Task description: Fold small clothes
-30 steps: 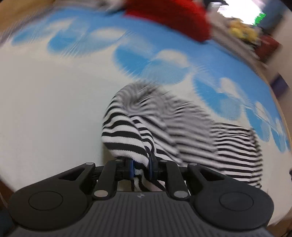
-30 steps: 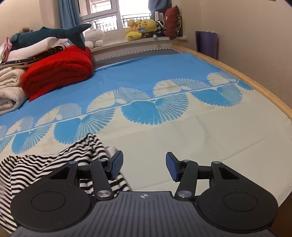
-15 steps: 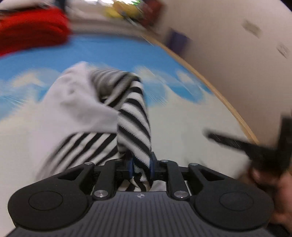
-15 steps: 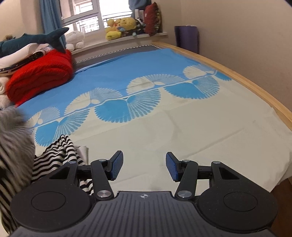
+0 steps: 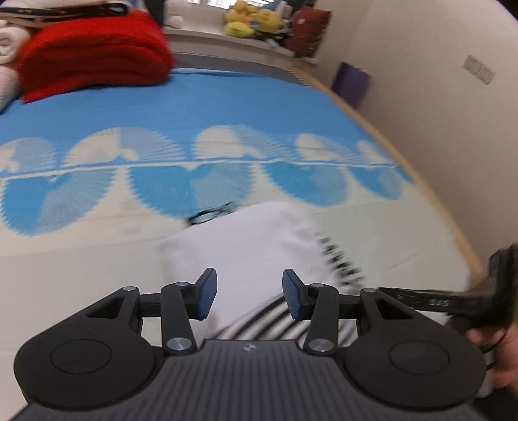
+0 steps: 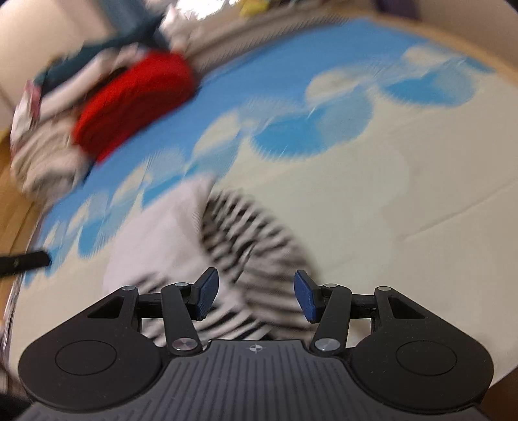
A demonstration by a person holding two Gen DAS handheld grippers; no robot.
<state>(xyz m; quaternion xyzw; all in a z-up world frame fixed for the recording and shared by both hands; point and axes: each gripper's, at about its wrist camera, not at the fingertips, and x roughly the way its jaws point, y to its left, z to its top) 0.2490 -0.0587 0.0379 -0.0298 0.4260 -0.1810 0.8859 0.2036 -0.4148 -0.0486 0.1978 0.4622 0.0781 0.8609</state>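
Observation:
A small black-and-white striped garment (image 5: 246, 239) lies bunched on the bed sheet, its white inside turned up. My left gripper (image 5: 247, 293) is open and empty just above its near edge. The garment also shows in the right wrist view (image 6: 246, 246), blurred, with stripes on the right and white cloth on the left. My right gripper (image 6: 255, 298) is open and empty right over it. The right gripper's black body (image 5: 469, 291) shows at the right edge of the left wrist view.
The bed sheet (image 5: 97, 259) is cream with blue fan shapes. A folded red blanket (image 5: 94, 55) and white towels (image 5: 6, 42) are stacked at the far left. A wooden bed edge (image 5: 446, 220) runs along the right. Plush toys (image 5: 249, 21) sit on the windowsill.
My left gripper has opened and let go of the striped garment, which now lies folded over on the sheet. My right gripper has swung left over the garment.

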